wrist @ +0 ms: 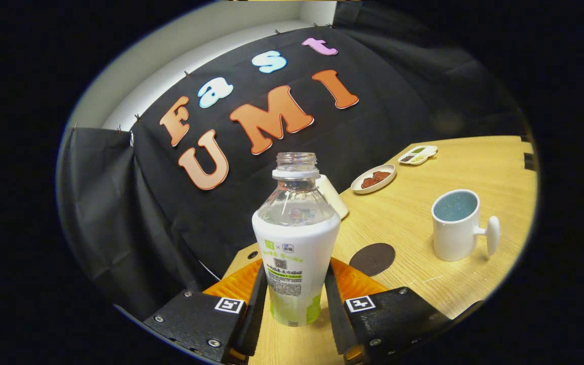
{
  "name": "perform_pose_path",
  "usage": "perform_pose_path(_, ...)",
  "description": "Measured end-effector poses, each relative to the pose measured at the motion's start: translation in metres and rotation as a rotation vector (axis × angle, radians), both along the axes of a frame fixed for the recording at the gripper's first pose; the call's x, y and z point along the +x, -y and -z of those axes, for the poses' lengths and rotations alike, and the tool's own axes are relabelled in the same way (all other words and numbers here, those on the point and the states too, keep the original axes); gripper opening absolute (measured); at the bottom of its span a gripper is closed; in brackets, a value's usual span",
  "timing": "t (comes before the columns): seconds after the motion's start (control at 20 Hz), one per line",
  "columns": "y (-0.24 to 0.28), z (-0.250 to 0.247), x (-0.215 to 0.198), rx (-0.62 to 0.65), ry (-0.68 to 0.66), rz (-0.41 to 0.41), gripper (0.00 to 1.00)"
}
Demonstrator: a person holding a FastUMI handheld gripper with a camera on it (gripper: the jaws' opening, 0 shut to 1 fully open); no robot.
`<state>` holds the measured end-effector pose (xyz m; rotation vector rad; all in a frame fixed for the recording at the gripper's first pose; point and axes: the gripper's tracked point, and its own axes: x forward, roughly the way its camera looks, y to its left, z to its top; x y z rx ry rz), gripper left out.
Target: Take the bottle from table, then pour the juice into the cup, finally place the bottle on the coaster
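Jaws point(294, 299) clamped on upright bottle point(296, 243) | coaster point(372, 258) just beyond | cup point(455, 225) farther

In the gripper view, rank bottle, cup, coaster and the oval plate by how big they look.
1. Bottle, between the jaws, nearest the camera, so inflated.
2. Cup.
3. Coaster and oval plate: look alike; the plate sits farther off, so unranked.

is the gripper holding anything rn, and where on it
Yes: the gripper is shut on the bottle, both fingers pressing its labelled lower body, well below the open neck.
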<state>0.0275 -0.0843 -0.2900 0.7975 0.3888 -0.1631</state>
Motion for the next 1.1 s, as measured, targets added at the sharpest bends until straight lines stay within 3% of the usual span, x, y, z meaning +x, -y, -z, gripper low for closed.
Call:
perform_pose_path(0.2, 0.007, 0.001, 0.007, 0.217, 0.046, 0.025, 0.58)
perform_pose_path(1.1, 0.067, 0.012, 0.015, 0.791, 0.153, 0.276, 0.58)
